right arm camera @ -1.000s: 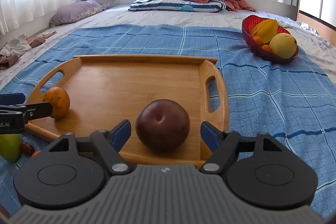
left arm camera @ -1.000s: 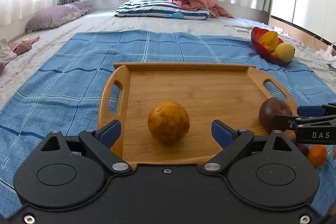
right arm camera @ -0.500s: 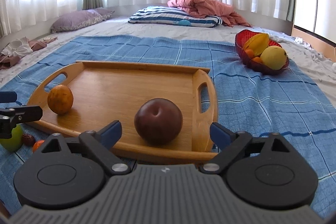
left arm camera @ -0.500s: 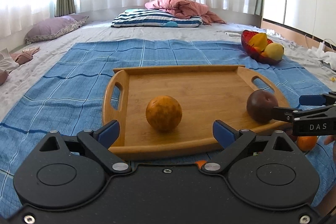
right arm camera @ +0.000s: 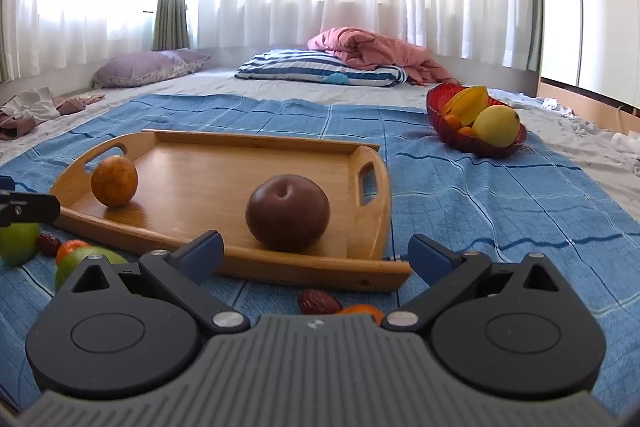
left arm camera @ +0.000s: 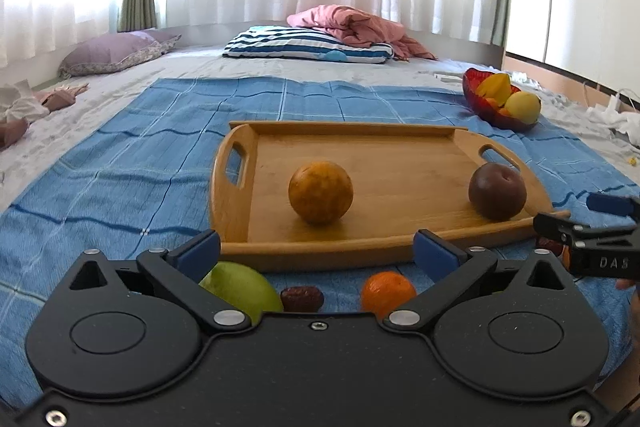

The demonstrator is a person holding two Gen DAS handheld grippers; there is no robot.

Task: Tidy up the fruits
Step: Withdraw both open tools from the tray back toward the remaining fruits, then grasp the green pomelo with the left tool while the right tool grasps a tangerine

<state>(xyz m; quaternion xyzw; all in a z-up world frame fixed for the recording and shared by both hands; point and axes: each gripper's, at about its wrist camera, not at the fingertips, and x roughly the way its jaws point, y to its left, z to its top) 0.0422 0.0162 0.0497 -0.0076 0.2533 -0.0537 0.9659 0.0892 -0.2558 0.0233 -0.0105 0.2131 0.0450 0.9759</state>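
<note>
Fruits lie on and around the wooden tray [left arm camera: 404, 147] on the blue blanket [left arm camera: 120, 163]: a red bowl [right arm camera: 452, 137] of fruit beyond its far right corner, a dark plum [right arm camera: 287, 213] and a speckled orange [left arm camera: 321, 192] on it, a green apple [left arm camera: 240, 291], mandarin [left arm camera: 387, 293] and date [left arm camera: 301, 299] just before its near edge. Left claw [left arm camera: 316, 251] and right claw [right arm camera: 316, 253] are both opening wide, gripping nothing.

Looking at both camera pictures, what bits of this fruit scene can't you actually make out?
- Small orange fruit: right wrist view, mostly hidden behind the gripper body.
- Green fruit: left wrist view, lower part covered by the left gripper, jaws opening, nothing between them.
- Small fruits deep in the red bowl: right wrist view, too small and overlapped to name.
- Right gripper: left wrist view, cut by the frame edge.
</note>
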